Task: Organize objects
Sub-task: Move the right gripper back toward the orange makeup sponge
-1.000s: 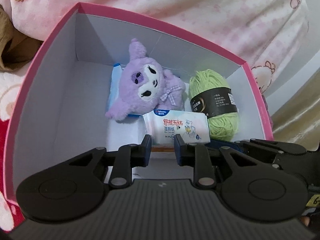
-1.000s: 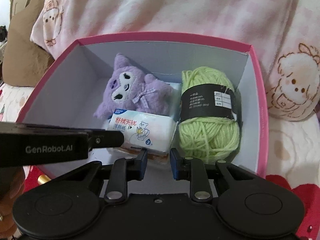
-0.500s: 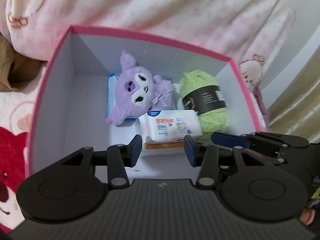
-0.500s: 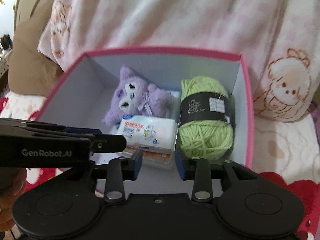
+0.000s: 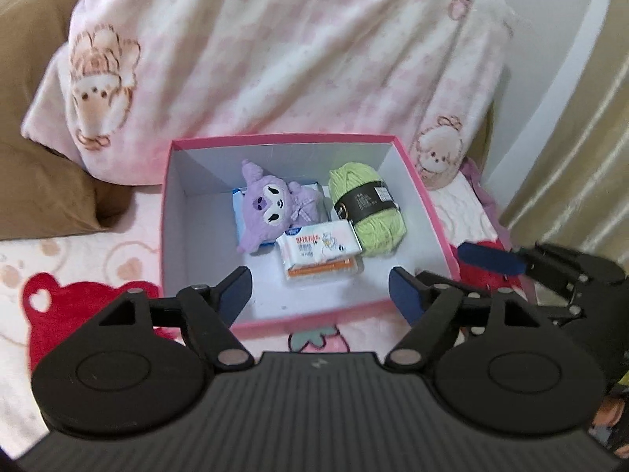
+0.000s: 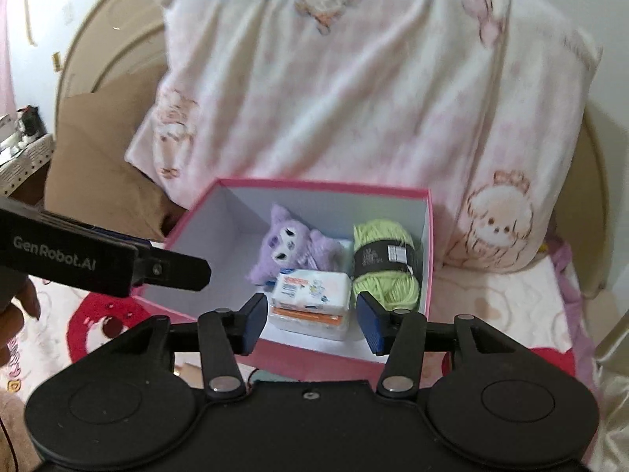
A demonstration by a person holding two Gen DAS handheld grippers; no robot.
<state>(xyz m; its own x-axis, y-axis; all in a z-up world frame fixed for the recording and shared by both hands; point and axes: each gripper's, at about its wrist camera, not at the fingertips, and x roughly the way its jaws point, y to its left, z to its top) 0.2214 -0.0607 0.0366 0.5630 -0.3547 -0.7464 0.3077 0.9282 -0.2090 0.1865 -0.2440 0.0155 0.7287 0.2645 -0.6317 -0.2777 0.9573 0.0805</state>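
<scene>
Both the left gripper (image 5: 319, 289) and right gripper (image 6: 311, 320), jaws just spreading and empty, hover near the pink box (image 5: 428, 212), with its tissue pack (image 5: 318, 244) mid-frame beyond their fingertips.

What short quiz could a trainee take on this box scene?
1. True or false: the green yarn lies outside the pink box.
2. What lies on the orange-edged pack: A wet wipes, B plush, C yarn?
3. Fill in: both hand-held grippers, left and right, are ____.
Key: 1 false. 2 A, the wet wipes. 3 open, holding nothing.
</scene>
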